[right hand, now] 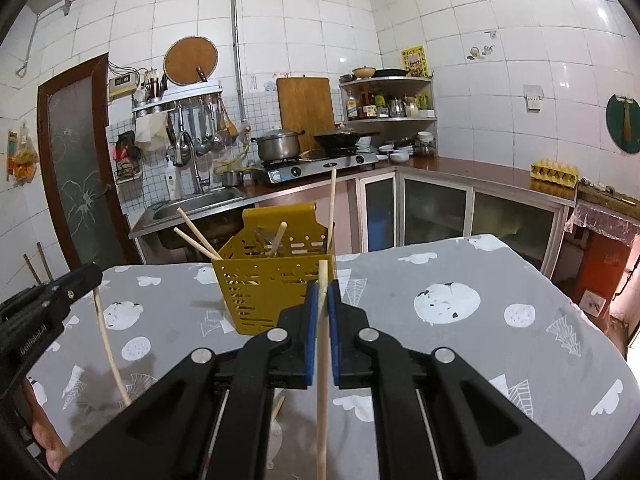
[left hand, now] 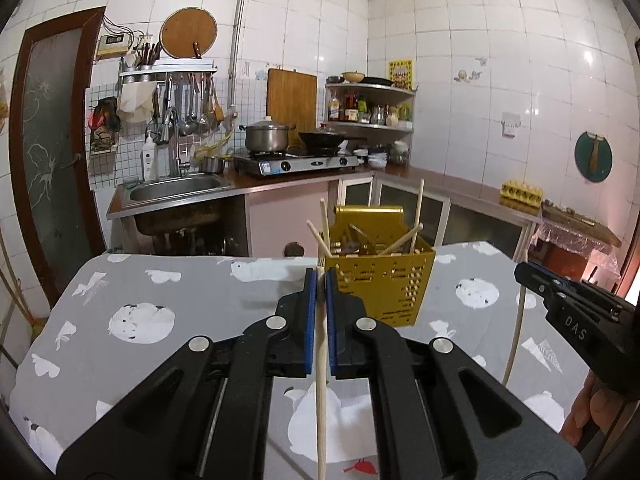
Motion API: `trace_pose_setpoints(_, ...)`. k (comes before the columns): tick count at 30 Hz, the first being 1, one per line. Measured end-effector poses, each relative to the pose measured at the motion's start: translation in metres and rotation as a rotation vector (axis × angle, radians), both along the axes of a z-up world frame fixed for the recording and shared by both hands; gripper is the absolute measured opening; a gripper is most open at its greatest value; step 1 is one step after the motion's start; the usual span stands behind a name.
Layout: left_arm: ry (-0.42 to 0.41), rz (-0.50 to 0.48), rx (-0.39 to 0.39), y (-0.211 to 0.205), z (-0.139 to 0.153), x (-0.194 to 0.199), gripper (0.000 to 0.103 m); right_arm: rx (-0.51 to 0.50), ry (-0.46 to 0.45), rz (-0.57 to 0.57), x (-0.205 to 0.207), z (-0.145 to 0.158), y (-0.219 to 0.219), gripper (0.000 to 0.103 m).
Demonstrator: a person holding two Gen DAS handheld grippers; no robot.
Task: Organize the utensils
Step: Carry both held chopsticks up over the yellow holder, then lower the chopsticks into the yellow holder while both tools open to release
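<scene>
A yellow perforated utensil caddy [left hand: 380, 280] stands on the grey patterned tablecloth [left hand: 160, 300], holding several wooden chopsticks and some cutlery; it also shows in the right wrist view [right hand: 276, 280]. My left gripper [left hand: 321, 276] is shut on a wooden chopstick [left hand: 321, 400], held upright just left of the caddy. My right gripper [right hand: 323, 290] is shut on another wooden chopstick [right hand: 322, 400], held upright just in front of the caddy's right corner. Each gripper shows in the other's view, the right gripper [left hand: 524, 270] and the left gripper [right hand: 94, 276], each with its chopstick hanging below.
The table edge [left hand: 200, 257] lies behind the caddy. Beyond it are a sink [left hand: 176, 188], a gas stove with a pot [left hand: 266, 138] and a wok, a corner shelf [left hand: 370, 112] and a counter with an egg tray [left hand: 522, 192].
</scene>
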State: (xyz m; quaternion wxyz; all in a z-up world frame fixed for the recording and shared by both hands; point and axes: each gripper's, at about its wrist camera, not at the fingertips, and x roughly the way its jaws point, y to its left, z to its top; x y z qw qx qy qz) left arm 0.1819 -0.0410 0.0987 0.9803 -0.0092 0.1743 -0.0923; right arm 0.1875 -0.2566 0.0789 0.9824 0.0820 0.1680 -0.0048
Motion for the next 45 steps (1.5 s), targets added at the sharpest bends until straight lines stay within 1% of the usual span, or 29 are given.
trace_pose_setpoints(7,-0.028,-0.013,-0.024,0.002,0.010,0.003,0.003,0.010,-0.051,0.008,-0.002,0.011,-0.003,0.006)
trace_pose_setpoints(13,-0.060,-0.022,-0.043,-0.002,0.026,0.010,0.003,0.012,-0.082,0.018,0.005,0.025,-0.003,0.006)
trace_pose_setpoints(20,-0.082,-0.031,-0.060,-0.005,0.051,0.028,0.003,-0.001,-0.103,0.026,0.022,0.046,-0.006,0.006)
trace_pose_setpoints(25,-0.123,-0.033,-0.050,-0.011,0.075,0.039,0.003,-0.013,-0.128,0.035,0.037,0.071,-0.006,0.006)
trace_pose_setpoints(29,-0.152,-0.034,-0.072,-0.014,0.103,0.057,0.003,-0.016,-0.161,0.023,0.048,0.092,-0.007,0.006)
trace_pose_setpoints(34,-0.213,-0.007,-0.055,-0.024,0.131,0.084,0.003,0.003,-0.195,-0.001,0.072,0.121,-0.018,0.006)
trace_pose_setpoints(36,-0.217,-0.003,-0.057,-0.027,0.137,0.096,0.003,-0.004,-0.210,-0.012,0.084,0.133,-0.021,0.006)
trace_pose_setpoints(40,-0.229,0.006,-0.046,-0.034,0.142,0.122,0.003,-0.017,-0.227,-0.018,0.105,0.144,-0.024,0.006)
trace_pose_setpoints(45,-0.196,0.003,-0.041,-0.041,0.127,0.160,0.003,0.023,-0.229,-0.002,0.135,0.139,-0.028,0.006)
